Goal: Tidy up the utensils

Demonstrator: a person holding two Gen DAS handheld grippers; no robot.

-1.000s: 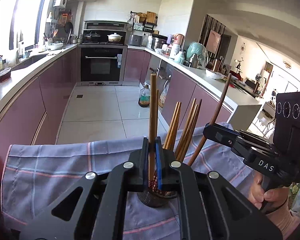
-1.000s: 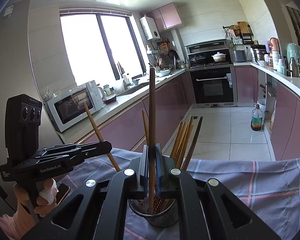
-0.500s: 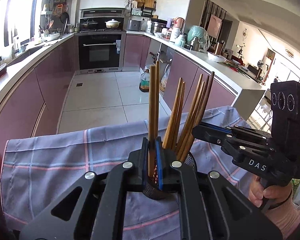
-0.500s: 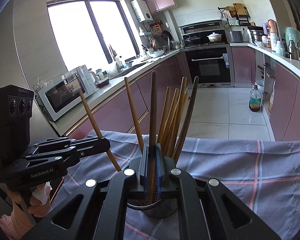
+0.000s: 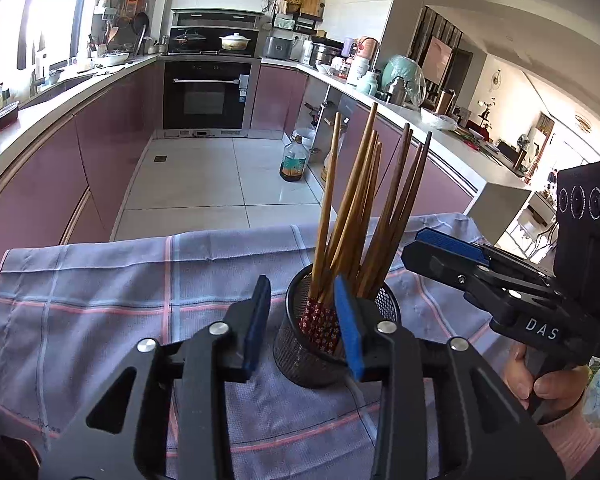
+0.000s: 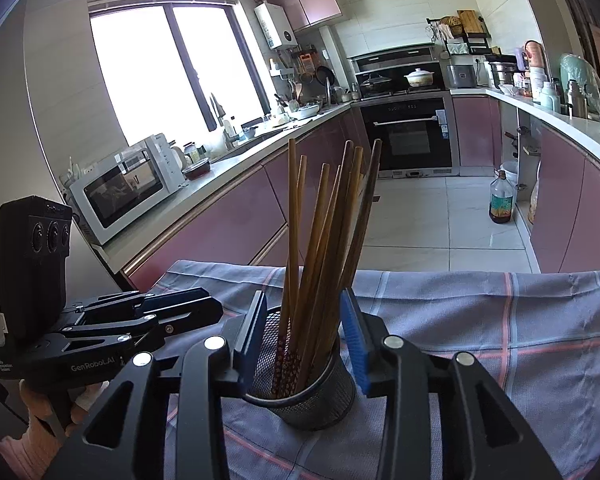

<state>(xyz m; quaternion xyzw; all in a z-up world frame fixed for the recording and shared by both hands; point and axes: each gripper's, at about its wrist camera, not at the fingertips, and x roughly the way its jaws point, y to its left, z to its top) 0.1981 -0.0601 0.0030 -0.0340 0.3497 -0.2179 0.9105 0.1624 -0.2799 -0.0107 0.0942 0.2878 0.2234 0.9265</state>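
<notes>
The left tongs (image 5: 302, 322) and right tongs (image 6: 306, 332) stand spread, pinching nothing, their own frames hiding the mesh cup's (image 6: 312, 396) base. The chopsticks (image 5: 364, 208) all stand in that cup on the cloth-covered tabletop (image 5: 100, 280). A second ago each pair clamped one chopstick; the jaws have just opened.

We saw wooden chopsticks (image 5: 356, 200), smooth and matt, standing in a black metal mesh holder (image 6: 320, 396). Under it lay a woven checked cloth (image 5: 112, 280), soft and creased. The floor tiles (image 5: 204, 176) looked glossy, the cabinet fronts (image 6: 228, 224) smooth and satiny.
</notes>
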